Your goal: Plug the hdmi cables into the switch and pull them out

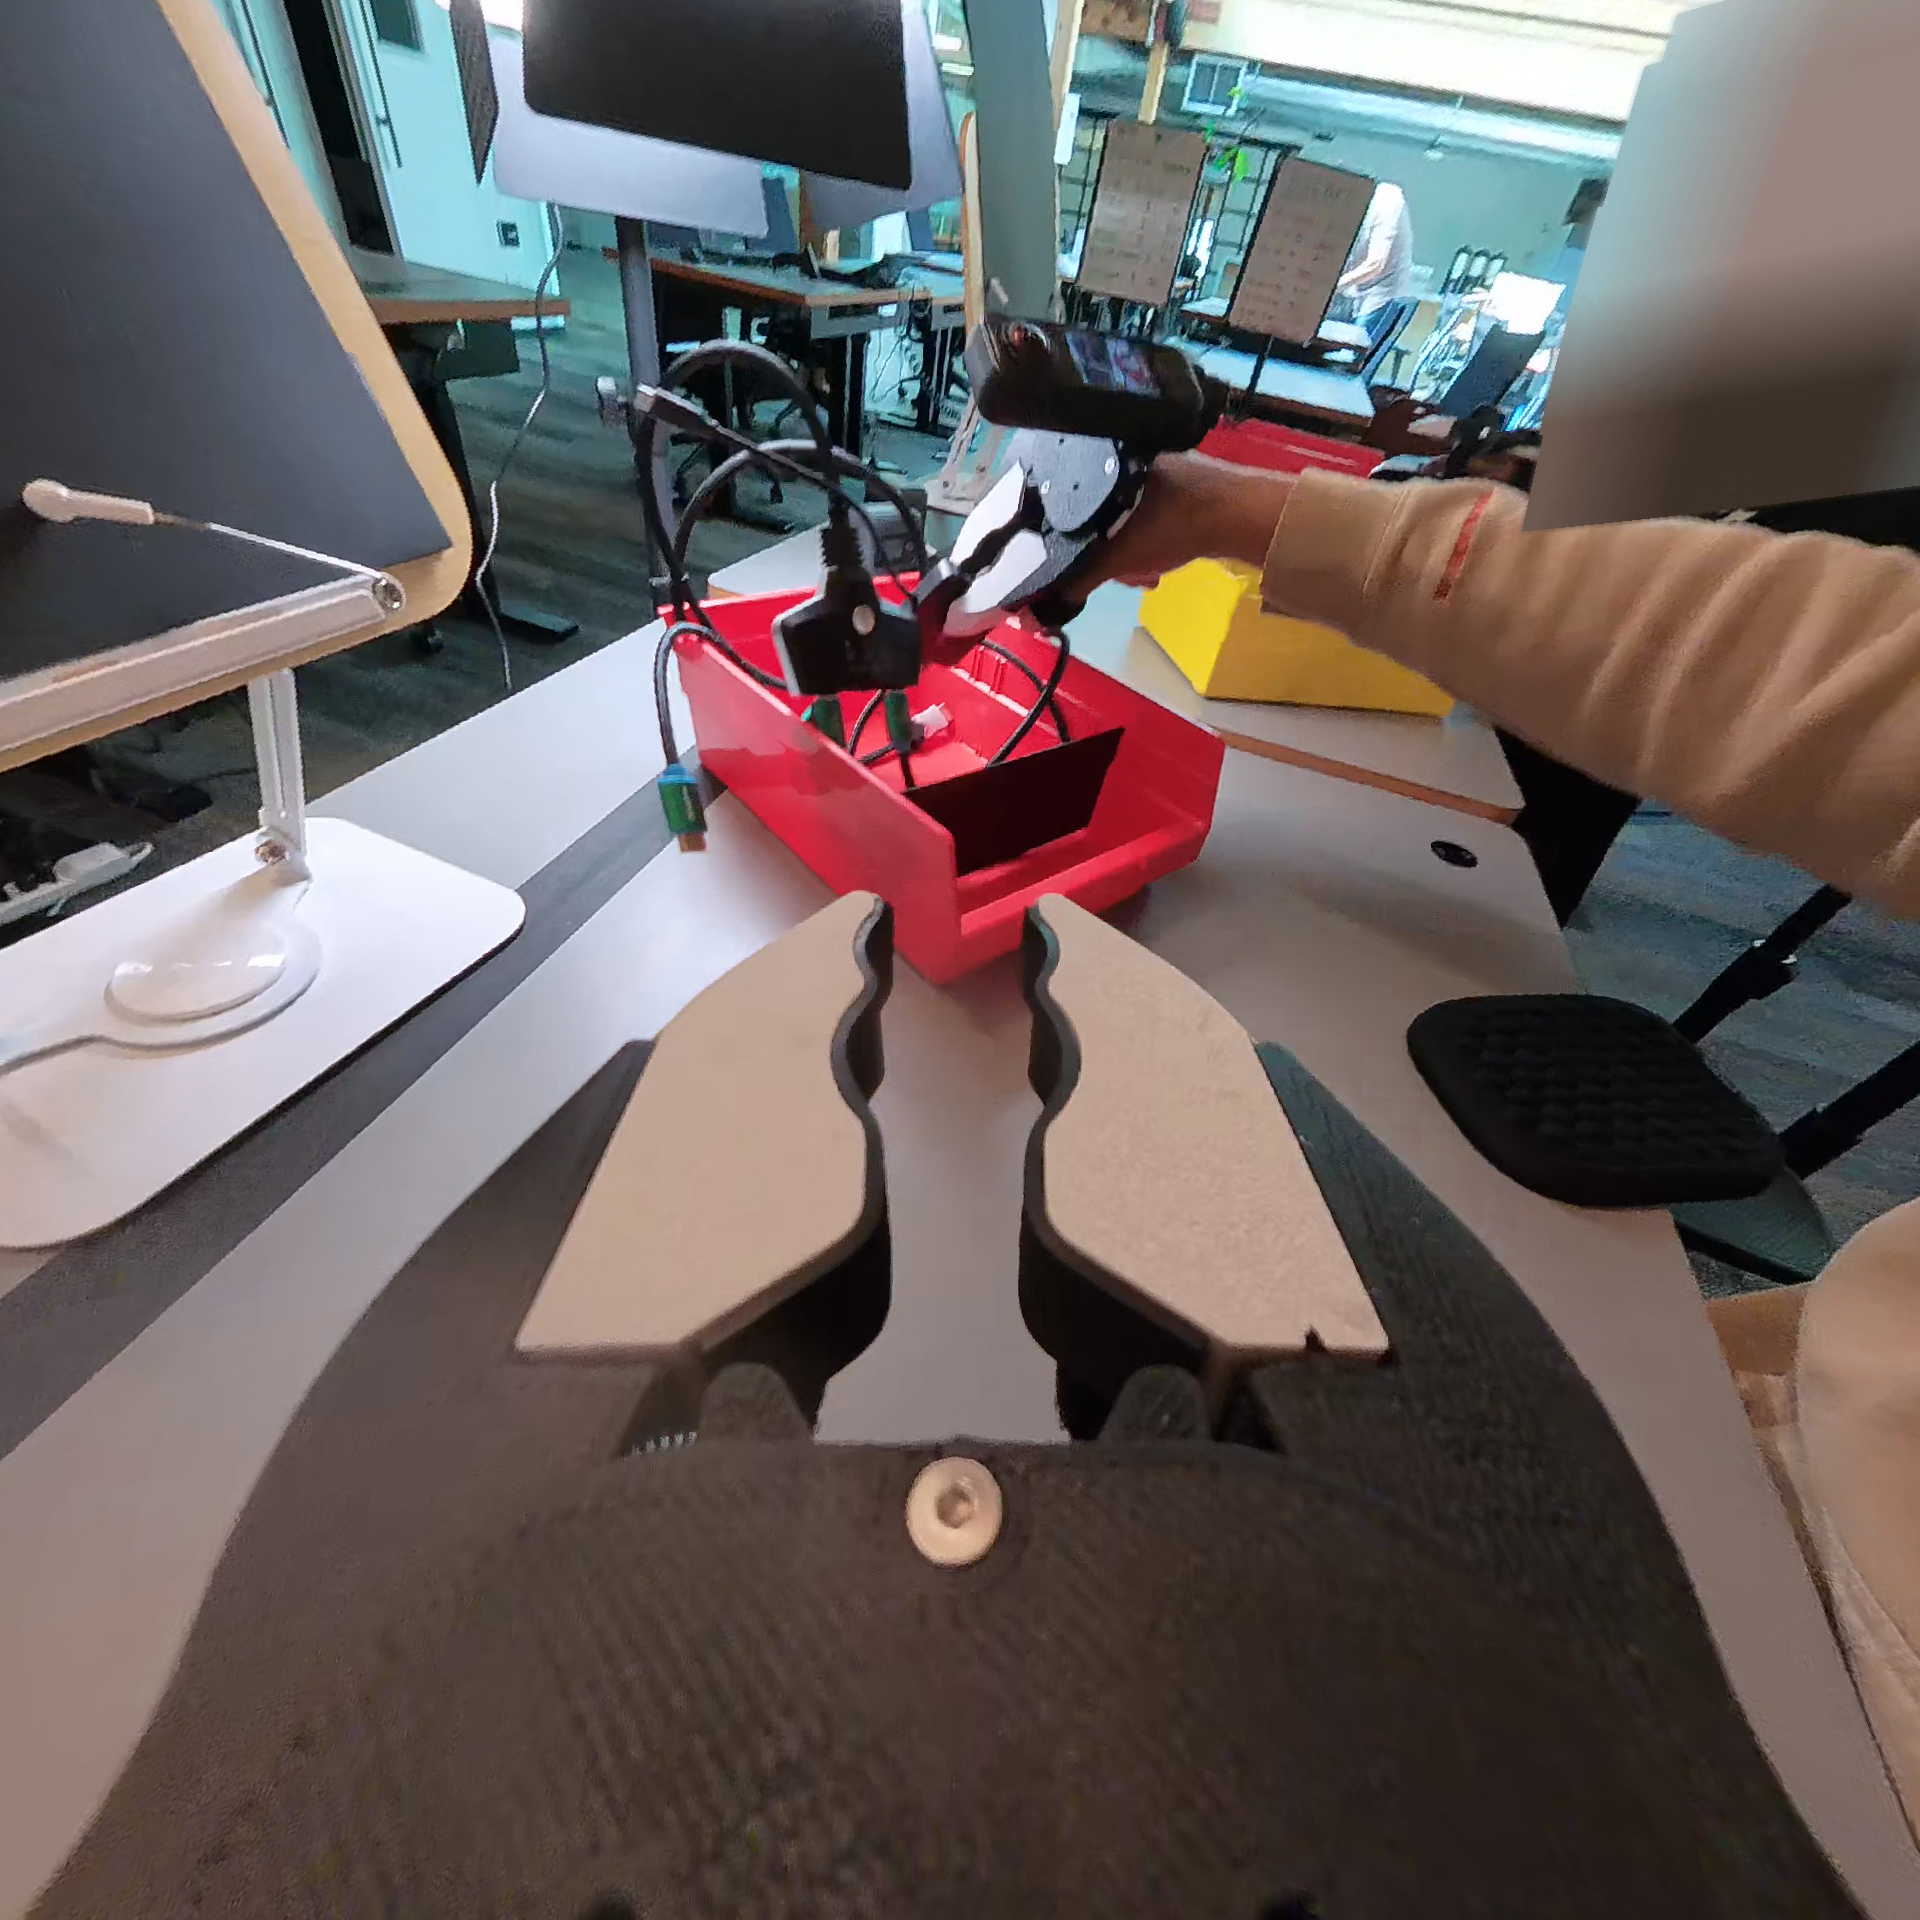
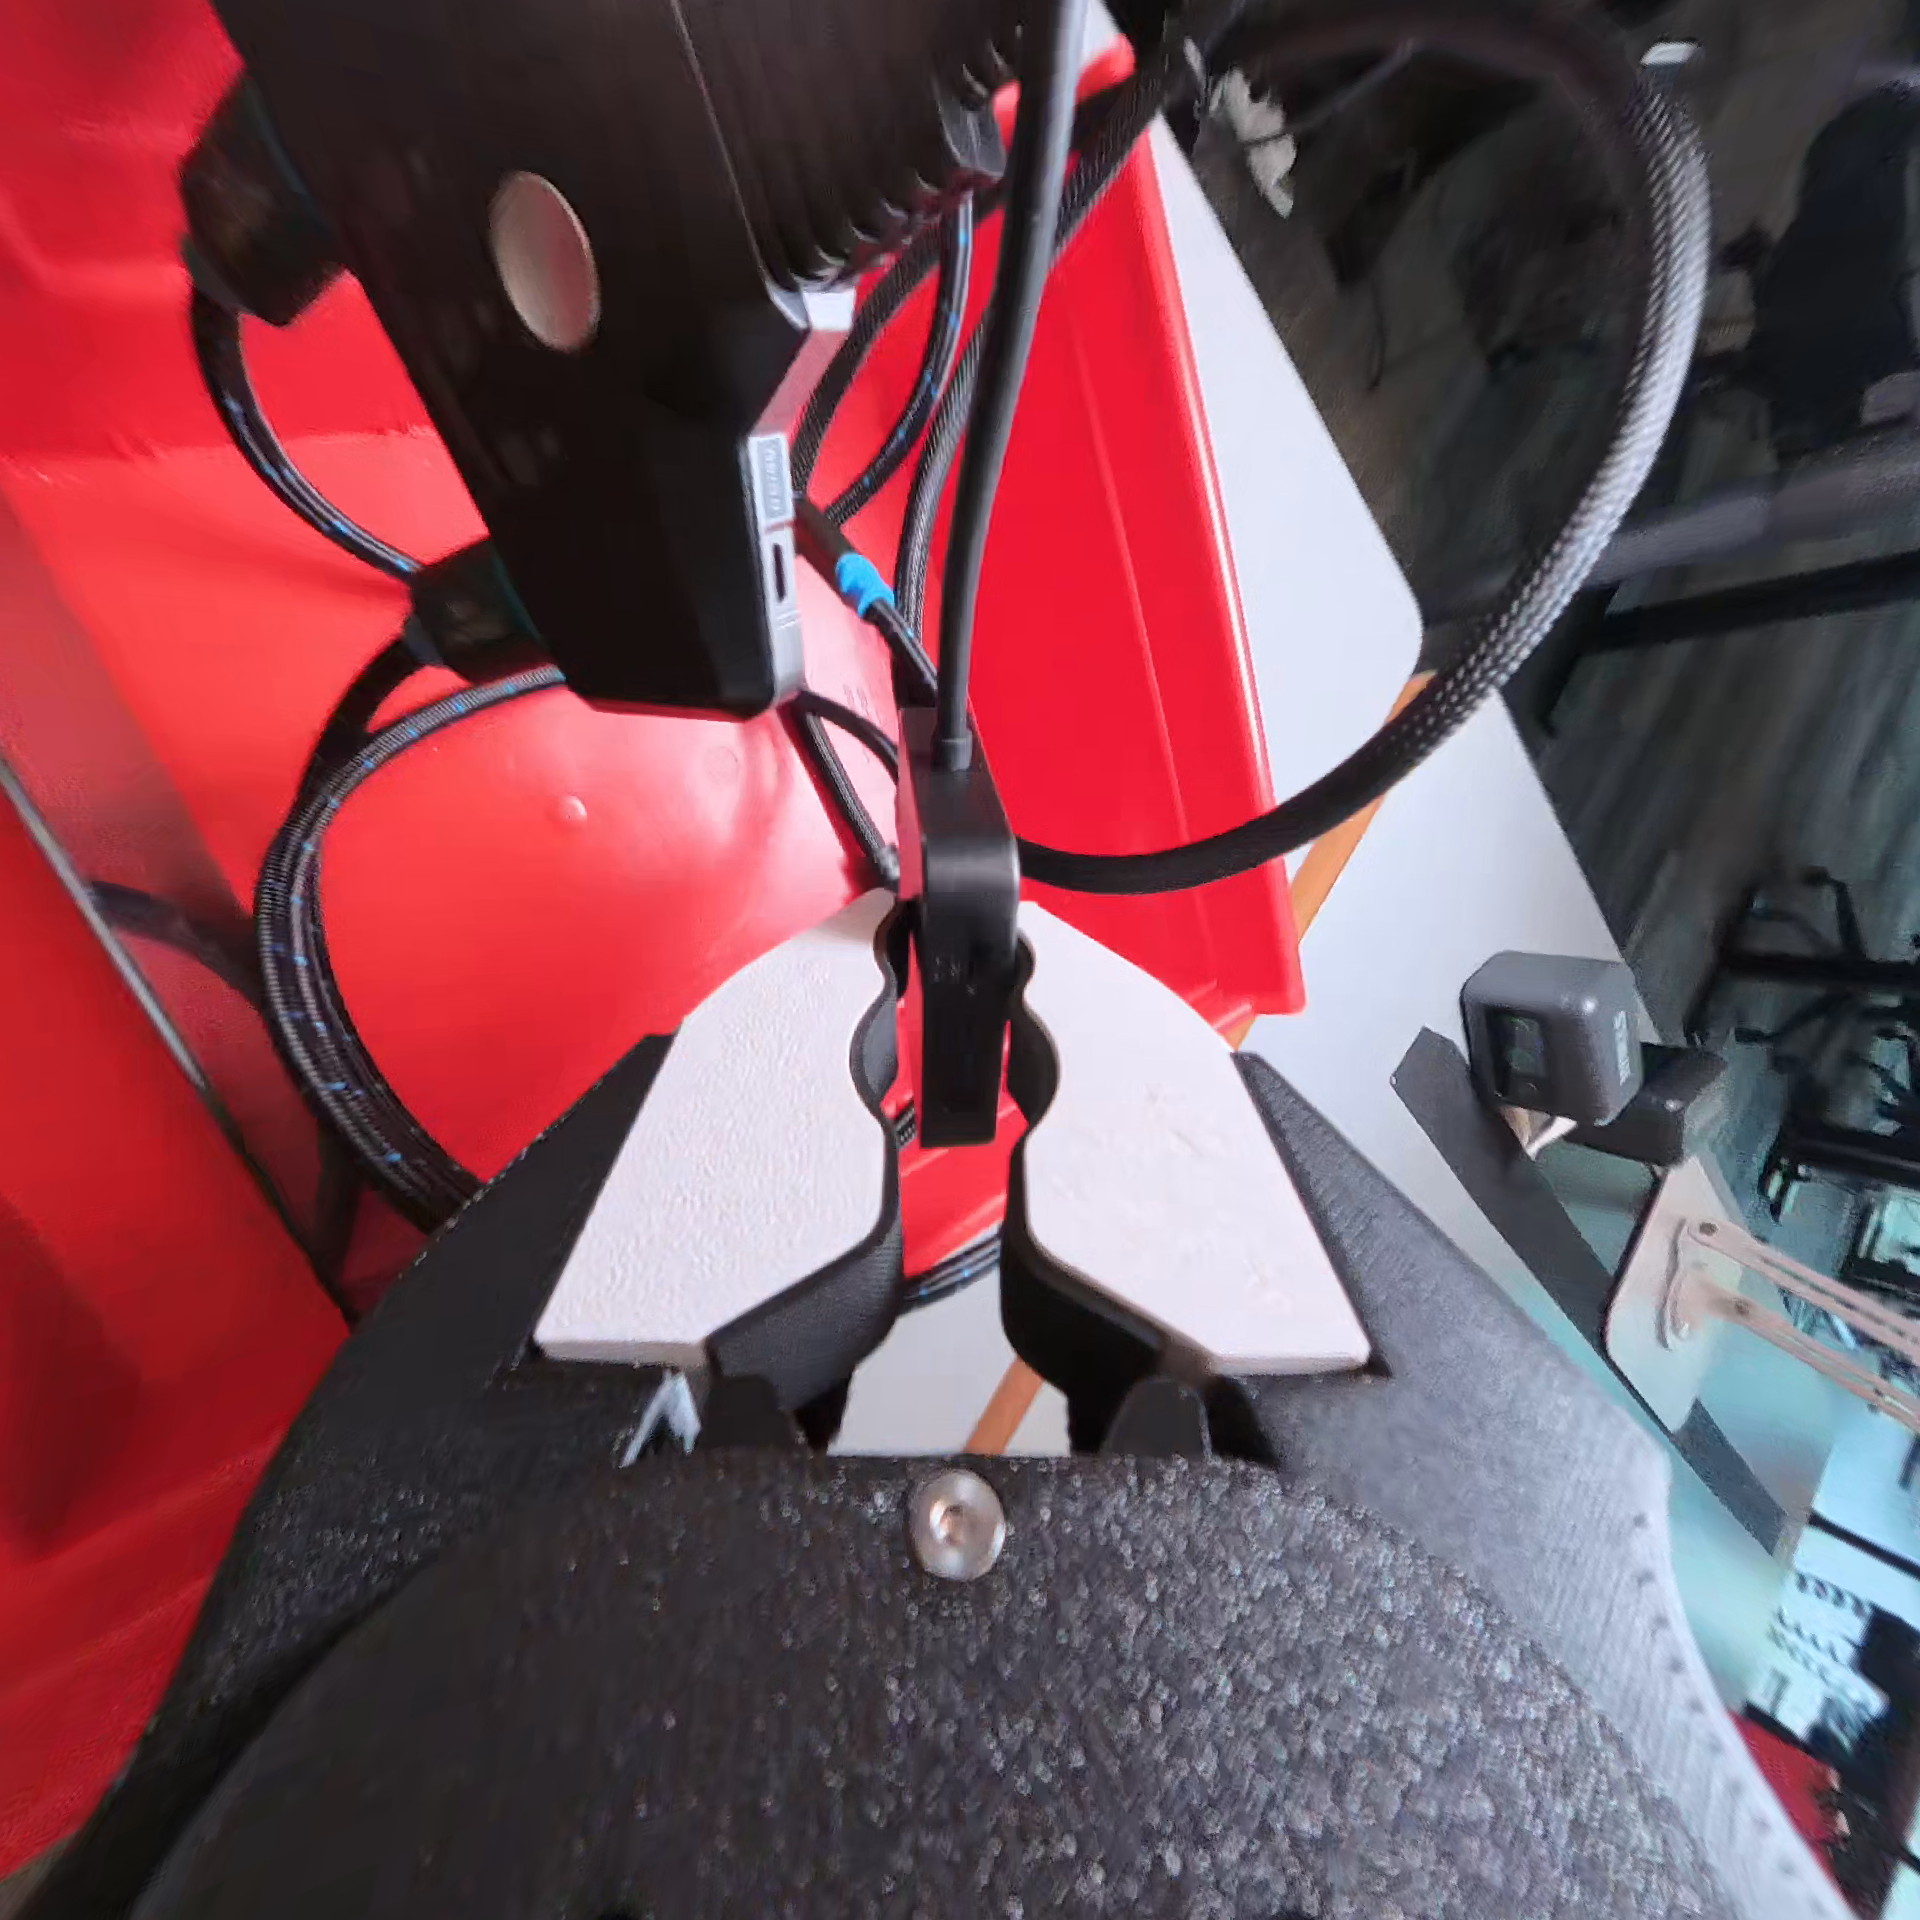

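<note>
Two views, left wrist first.
Left gripper: pale, grainy finger plates with wavy black inner edges; spread apart, nothing between them, above the grey table.
Red bin: smooth hard plastic, box shape, just beyond the fingertips; a black divider card stands in its near end.
Switch: black, squarish box with a round pale spot, lifted above the far part of the bin; braided cables loop above it and hang below it.
Right gripper: held by a hand in a beige sleeve, reaching in from the right, tips at the switch.
Loose plug: green and blue, hanging over the left wall of the bin.
Yellow bin: far right on the table.

Right wrist view.
Right gripper: pressed together on a black flat plug with a thin smooth cord.
Switch: near, upper left, blurred; metal-grey side with ports.
Braided cables: woven black with blue flecks, coiled in the red bin.
</note>
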Available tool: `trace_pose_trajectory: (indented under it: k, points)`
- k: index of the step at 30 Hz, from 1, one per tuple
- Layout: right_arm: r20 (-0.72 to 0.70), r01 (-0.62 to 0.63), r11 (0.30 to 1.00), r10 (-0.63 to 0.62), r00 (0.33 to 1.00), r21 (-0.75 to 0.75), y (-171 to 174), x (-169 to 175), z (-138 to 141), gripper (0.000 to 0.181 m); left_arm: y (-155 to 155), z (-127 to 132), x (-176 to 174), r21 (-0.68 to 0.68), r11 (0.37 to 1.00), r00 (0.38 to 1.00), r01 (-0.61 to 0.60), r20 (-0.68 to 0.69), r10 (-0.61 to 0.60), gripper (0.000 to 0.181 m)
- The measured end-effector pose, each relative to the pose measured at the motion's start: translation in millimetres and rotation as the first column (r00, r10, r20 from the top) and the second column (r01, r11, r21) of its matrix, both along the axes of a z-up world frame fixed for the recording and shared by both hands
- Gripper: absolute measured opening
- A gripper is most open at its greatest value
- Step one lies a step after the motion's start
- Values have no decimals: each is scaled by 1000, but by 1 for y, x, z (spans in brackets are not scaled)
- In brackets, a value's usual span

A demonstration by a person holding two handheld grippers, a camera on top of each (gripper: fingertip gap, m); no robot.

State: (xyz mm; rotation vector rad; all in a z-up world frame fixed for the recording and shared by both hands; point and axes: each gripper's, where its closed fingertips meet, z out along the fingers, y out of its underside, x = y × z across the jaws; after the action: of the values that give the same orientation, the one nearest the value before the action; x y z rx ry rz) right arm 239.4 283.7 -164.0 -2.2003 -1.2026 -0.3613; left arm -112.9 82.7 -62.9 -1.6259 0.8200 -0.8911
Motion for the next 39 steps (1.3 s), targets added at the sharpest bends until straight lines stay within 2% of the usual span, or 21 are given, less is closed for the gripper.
trace_pose_trajectory:
  k: [2,4,6,12,14,16,19,22,27,33,36,37,39]
  points:
    - [35,25,999,-24,999,-28,5,6,2,21,3,-5,-2,-6,1000,1000,-15,-26,15,24]
    - [74,29,999,-28,997,-21,9,8,8,34,5,-10,-5,-15,999,998,-31,-50,30,24]
    - [67,26,1000,-26,997,-5,7,6,19,39,8,-14,-8,-22,999,997,-42,-70,40,24]
    - [-169,5,990,19,985,141,-20,-12,81,43,15,-30,-17,-33,996,984,-86,-160,80,26]
    - [-258,-26,983,73,963,181,-41,-25,98,43,16,-33,-18,-36,995,978,-97,-188,88,27]
    - [-323,-79,981,134,937,179,-70,-45,100,43,15,-35,-19,-35,994,971,-107,-219,97,28]
    - [-300,-195,974,223,928,119,-117,-74,74,44,12,-38,-23,-43,990,953,-131,-279,114,31]
    - [-203,-298,954,296,933,22,-154,-94,27,44,4,-39,-31,-53,987,928,-150,-353,122,33]
    - [-46,-354,931,351,935,-90,-171,-107,-44,48,-10,-57,-73,-77,968,848,-241,-503,171,41]
    - [92,-372,918,386,918,-137,-156,-117,-87,47,-43,-133,-165,-157,902,643,-402,-750,156,56]
    - [160,-401,906,420,894,-134,-142,-123,-96,32,-48,-174,-189,-186,883,556,-431,-825,98,59]
    - [160,-413,901,431,888,-131,-140,-126,-95,32,-47,-186,-193,-175,888,523,-426,-848,83,56]
    - [166,-418,901,433,886,-118,-138,-131,-95,32,-40,-203,-199,-128,905,449,-405,-890,75,36]
